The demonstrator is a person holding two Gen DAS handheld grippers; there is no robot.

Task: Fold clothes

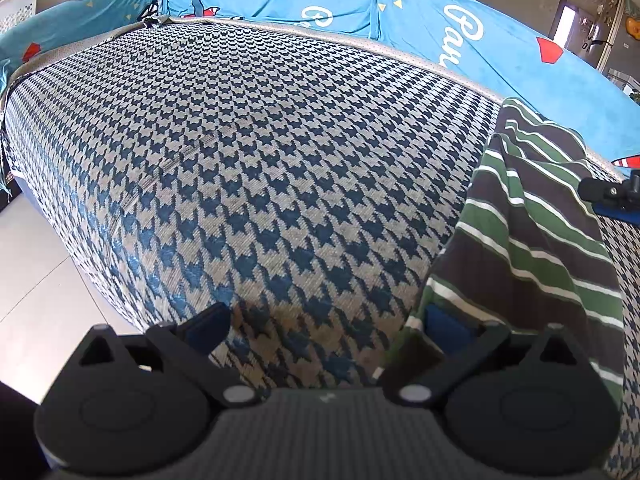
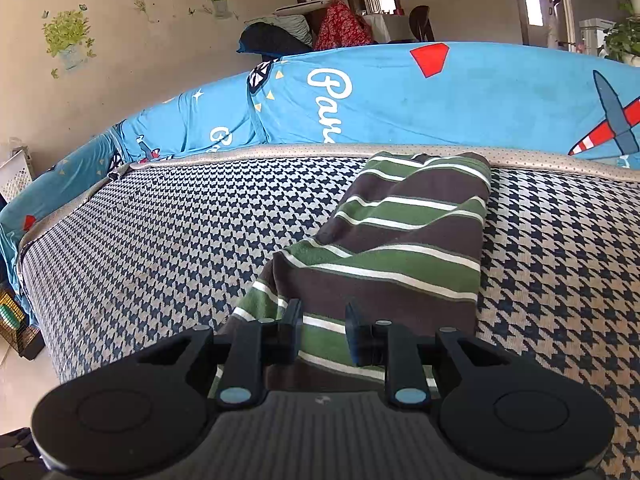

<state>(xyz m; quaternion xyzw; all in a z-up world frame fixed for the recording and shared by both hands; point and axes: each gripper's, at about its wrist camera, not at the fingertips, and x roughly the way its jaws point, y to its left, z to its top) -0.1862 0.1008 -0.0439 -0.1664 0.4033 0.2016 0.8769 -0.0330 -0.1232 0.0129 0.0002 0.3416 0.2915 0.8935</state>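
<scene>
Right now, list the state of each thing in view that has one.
Striped garment: folded into a long band, flat on the sofa seat.
Left gripper: open, its right finger at the garment's edge.
Right gripper: open, garment beneath, not pinched.
Blue cover: draped over the backrest.

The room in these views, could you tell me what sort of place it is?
Probably a home living room: a sofa with blue cartoon covers, plant stickers on the wall, and a striped garment laid out.
</scene>
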